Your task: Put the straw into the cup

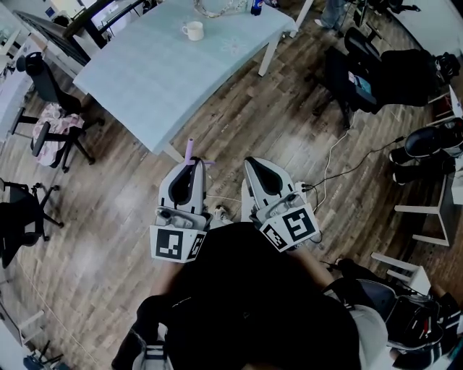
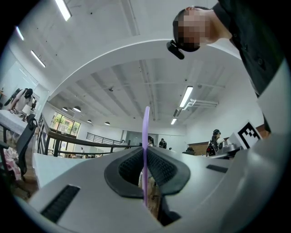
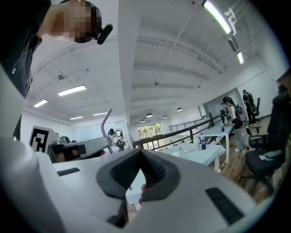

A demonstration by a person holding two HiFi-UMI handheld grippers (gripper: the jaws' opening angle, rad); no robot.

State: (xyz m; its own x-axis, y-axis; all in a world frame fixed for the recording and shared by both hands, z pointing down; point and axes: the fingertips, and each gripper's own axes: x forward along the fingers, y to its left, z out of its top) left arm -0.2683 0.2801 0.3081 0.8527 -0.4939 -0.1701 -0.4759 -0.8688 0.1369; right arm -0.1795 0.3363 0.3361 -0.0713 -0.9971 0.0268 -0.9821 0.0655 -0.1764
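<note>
In the head view my left gripper [image 1: 192, 166] is held close to the body, over the wood floor, and is shut on a purple straw [image 1: 190, 149] whose tip pokes out ahead of the jaws. In the left gripper view the straw [image 2: 145, 145] stands upright between the pads, clamped by that gripper [image 2: 145, 159]. My right gripper [image 1: 254, 163] is beside it, shut with nothing in it; its own view shows the jaws [image 3: 138, 169] together and the straw [image 3: 105, 126] off to the left. A white cup [image 1: 193, 30] stands far ahead on the pale blue table [image 1: 145, 72].
Black office chairs stand to the left [image 1: 43, 87] and right [image 1: 362, 72] of the table. A white cable [image 1: 331, 165] runs over the floor at the right. A bottle [image 1: 256, 7] stands at the table's far edge. More chairs crowd the right side.
</note>
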